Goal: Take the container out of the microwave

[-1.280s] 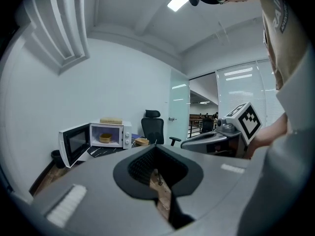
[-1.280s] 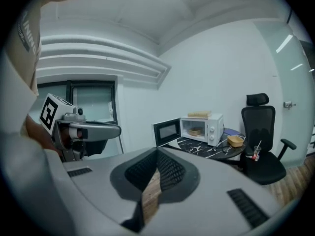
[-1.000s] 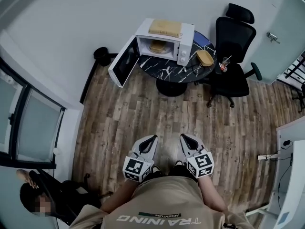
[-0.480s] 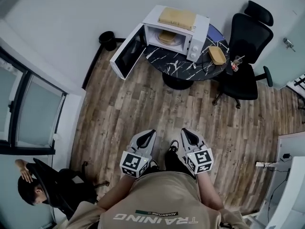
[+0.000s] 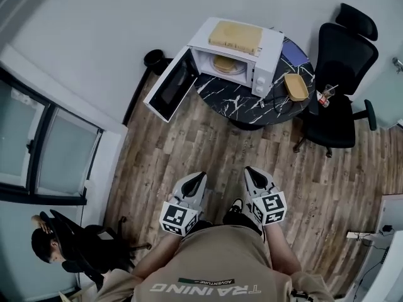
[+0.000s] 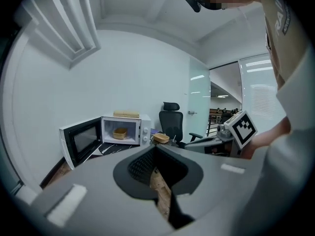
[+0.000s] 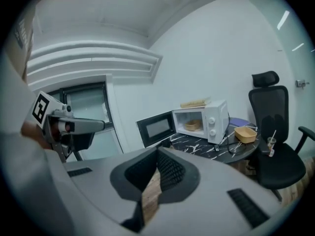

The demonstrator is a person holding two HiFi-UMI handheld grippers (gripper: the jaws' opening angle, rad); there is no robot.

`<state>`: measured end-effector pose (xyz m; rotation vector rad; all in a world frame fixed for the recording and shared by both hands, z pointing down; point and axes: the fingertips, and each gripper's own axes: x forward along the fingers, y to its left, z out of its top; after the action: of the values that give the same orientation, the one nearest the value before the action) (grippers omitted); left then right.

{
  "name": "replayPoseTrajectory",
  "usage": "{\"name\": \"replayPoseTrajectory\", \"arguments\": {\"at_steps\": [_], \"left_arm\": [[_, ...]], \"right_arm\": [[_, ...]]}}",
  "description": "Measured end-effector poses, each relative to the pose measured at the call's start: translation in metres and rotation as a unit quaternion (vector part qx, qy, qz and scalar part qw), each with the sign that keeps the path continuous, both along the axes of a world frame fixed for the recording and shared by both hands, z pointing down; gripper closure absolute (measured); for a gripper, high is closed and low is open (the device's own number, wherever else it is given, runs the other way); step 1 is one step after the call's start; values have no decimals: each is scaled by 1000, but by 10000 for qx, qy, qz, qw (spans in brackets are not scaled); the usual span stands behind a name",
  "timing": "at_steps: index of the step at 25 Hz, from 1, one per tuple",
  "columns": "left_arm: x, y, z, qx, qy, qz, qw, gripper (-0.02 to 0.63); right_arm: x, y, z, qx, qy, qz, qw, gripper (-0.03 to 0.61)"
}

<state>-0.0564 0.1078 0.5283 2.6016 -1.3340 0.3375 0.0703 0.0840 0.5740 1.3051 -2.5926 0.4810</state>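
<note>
Approaching is judged under way: left tool (image 5: 199,177) and right tool (image 5: 250,172), pressed together and empty, must be carried to the container (image 5: 225,64) in the microwave (image 5: 269,54) at 12 o'clock.

container (image 5: 225,65) mostly hidden under microwave (image 5: 259,80) roof, apparently.

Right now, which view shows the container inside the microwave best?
The left gripper view: it looks straight into the open microwave, so the container shows clearly. The right gripper view catches it at an angle; the head view sees only part of it.
</note>
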Motion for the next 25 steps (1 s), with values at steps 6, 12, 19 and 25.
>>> {"name": "replayPoseTrajectory", "arguments": {"at_steps": [6,12,19,25], "left_arm": [[10,-18,5,-202,-92,-106,9997,606],[-13,-54,17,-310,-84,-176,9993,607],[-39,-122,4,-41,180,60,9998,606],[-71,-188,-14,211,382,330,9985,606]], "right_arm": [[3,-38,6,-192,-176,-138,9996,571],[-7,-80,11,-165,-38,-106,9998,571],[-37,-123,-9,20,28,58,10000,571],[-77,-174,-34,224,192,169,9994,571]]}}
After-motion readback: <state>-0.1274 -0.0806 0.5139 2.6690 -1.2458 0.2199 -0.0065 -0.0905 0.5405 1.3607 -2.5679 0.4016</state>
